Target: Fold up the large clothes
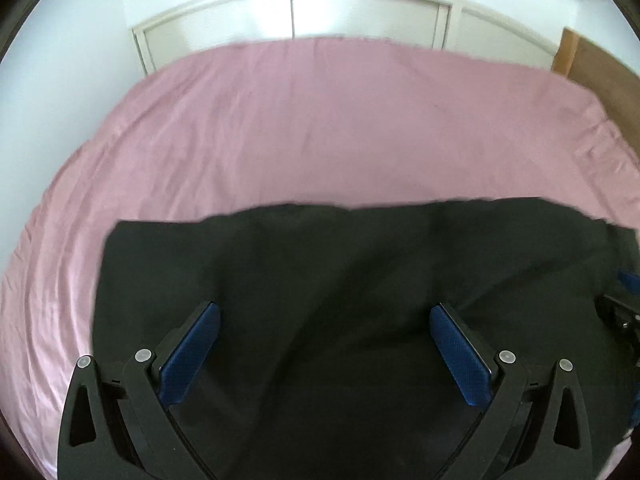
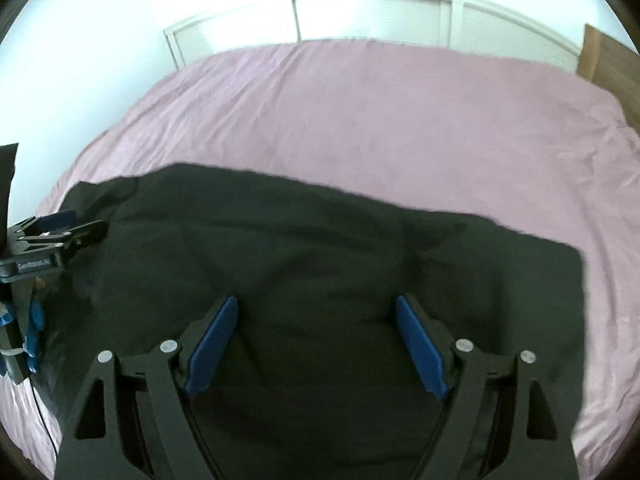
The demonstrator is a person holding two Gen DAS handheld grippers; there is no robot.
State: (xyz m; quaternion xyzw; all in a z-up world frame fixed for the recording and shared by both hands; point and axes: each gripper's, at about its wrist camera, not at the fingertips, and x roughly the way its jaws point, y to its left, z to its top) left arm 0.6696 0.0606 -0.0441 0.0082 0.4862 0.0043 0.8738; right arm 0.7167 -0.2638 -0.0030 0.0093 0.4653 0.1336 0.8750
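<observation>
A large black garment (image 1: 340, 272) lies spread flat on the pink bed sheet (image 1: 320, 120), folded into a broad rectangle. My left gripper (image 1: 325, 312) hangs above its near part, jaws wide apart, blue pads bare, nothing between them. In the right wrist view the same black garment (image 2: 312, 256) fills the lower half, and my right gripper (image 2: 317, 304) hovers over it with its blue pads spread and empty. The left gripper (image 2: 86, 222) shows at the left edge of that view, over the garment's left end. The right gripper's body peeks in at the right edge of the left wrist view.
The pink sheet (image 2: 380, 120) covers the whole bed beyond the garment. White closet doors (image 1: 360, 12) stand behind the bed. A brown wooden panel (image 1: 600, 68) is at the far right. A white wall (image 1: 60, 80) runs along the left.
</observation>
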